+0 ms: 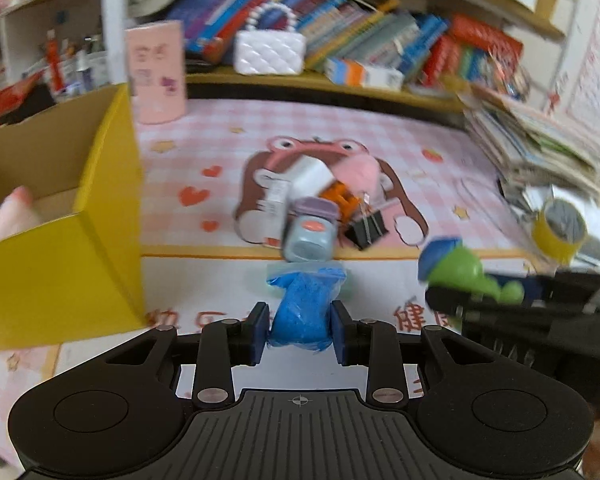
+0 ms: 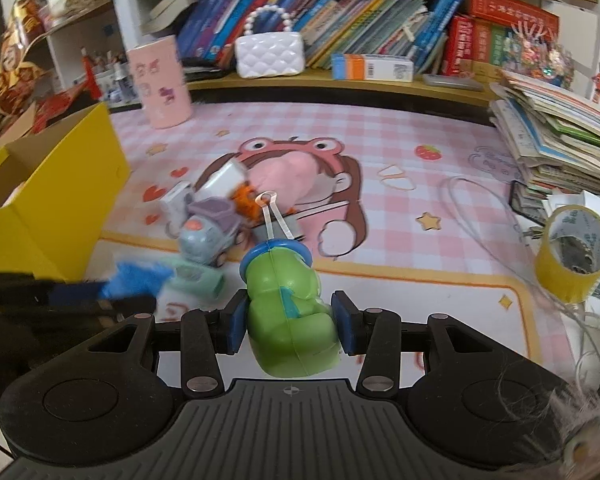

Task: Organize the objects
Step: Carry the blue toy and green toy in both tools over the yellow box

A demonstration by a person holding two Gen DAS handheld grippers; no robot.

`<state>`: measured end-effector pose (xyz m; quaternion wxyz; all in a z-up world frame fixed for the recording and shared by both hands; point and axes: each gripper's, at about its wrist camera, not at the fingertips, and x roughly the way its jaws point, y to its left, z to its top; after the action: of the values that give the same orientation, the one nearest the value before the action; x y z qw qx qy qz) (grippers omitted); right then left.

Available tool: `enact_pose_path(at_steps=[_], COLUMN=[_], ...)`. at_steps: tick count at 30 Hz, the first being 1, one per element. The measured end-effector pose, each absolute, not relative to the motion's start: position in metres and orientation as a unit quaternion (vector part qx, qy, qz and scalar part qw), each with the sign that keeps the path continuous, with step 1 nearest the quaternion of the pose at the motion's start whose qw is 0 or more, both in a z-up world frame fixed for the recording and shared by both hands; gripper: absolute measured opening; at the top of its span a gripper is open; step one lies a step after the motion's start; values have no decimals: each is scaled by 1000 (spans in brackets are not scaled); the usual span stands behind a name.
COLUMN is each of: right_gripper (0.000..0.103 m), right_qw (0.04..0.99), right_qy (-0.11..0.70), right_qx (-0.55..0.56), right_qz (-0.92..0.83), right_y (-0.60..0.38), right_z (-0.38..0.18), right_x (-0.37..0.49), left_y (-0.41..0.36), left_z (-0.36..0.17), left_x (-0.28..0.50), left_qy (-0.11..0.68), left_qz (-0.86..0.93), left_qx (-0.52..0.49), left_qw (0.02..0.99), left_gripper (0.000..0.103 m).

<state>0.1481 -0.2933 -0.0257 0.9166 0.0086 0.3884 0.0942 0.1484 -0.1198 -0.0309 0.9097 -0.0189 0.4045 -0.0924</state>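
My left gripper [image 1: 300, 326] is shut on a small clear bag of blue stuff [image 1: 300, 312], held above the pink desk mat. My right gripper [image 2: 290, 324] is shut on a green toy figure with a blue cap [image 2: 288, 308]; it also shows in the left wrist view [image 1: 460, 270] at the right. The blue bag shows blurred at the left of the right wrist view [image 2: 136, 278]. A pile lies mid-mat: a grey-purple toy car [image 2: 208, 232], a white box [image 2: 224, 178], an orange item [image 2: 246, 200], a pink soft thing [image 2: 288, 176] and a black binder clip [image 1: 366, 228].
An open yellow cardboard box [image 1: 100, 208] stands at the left with something pink inside. A pink cylinder tin [image 2: 160, 84] and a white quilted purse [image 2: 270, 56] stand at the back by a shelf of books. A stack of booklets [image 2: 552, 136] and a yellow tape roll [image 2: 572, 256] are at the right.
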Motion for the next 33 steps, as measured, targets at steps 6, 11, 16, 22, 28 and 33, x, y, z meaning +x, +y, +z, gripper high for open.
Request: enact_pose_path(at_steps=[6, 11, 16, 22, 28, 33], right_gripper=[41, 41, 41, 41, 41, 41], right_qw=[911, 913, 913, 915, 916, 916], right_qy=[396, 388, 387, 373, 366, 362], right_qx=[-9, -19, -29, -54, -61, -61], right_qz=[117, 123, 128, 142, 153, 159], right_y=[-264, -236, -202, -158, -121, -93], right_z=[-27, -21, -17, -9, -6, -6], right_x=[131, 118, 105, 88, 75, 65], left_y=[-94, -67, -32, 17, 57, 80], left_z=[-32, -28, -23, -17, -15, -11], left_x=[132, 117, 99, 78, 62, 50], left_qy=[407, 403, 394, 386, 382, 375], left_qz=[-81, -81, -68, -46, -37, -37], left_qx=[-40, -43, -53, -67, -76, -69], left_qw=[909, 910, 915, 919, 920, 924], left_gripper=[31, 31, 31, 31, 31, 31])
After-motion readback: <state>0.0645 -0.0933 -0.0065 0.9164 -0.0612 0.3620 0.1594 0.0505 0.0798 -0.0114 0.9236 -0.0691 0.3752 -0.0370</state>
